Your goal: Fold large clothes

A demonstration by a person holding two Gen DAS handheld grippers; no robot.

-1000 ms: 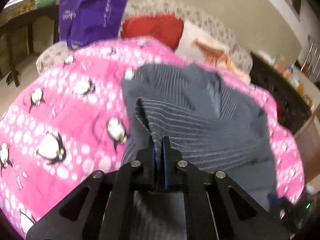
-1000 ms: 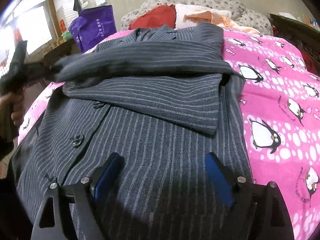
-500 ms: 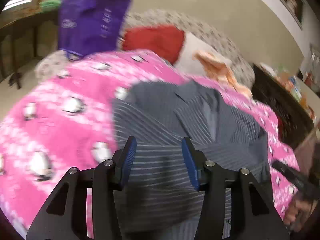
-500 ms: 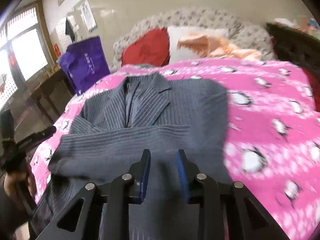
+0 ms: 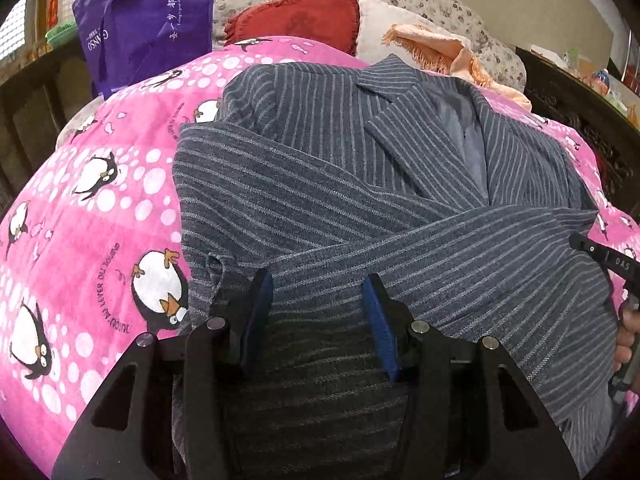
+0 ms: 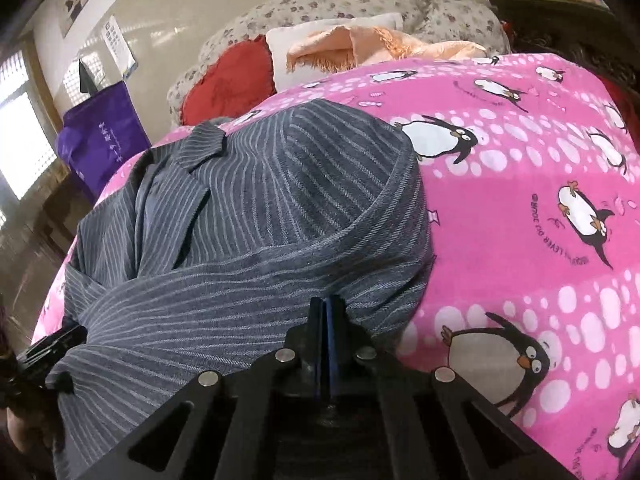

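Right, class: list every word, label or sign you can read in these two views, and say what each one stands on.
"DAS": on the black handle at the right edge of the left wrist view.
"LEVER DU": part of a curved line on the pink penguin blanket; the remaining words are unclear.
Purple bag: white brand letters and characters, not clearly readable.
Wall notice: too small to read.

Matt woven pinstripe jacket [image 5: 320, 208], fleecy blanket [image 5: 100, 200], matt black gripper [image 6: 326, 312]
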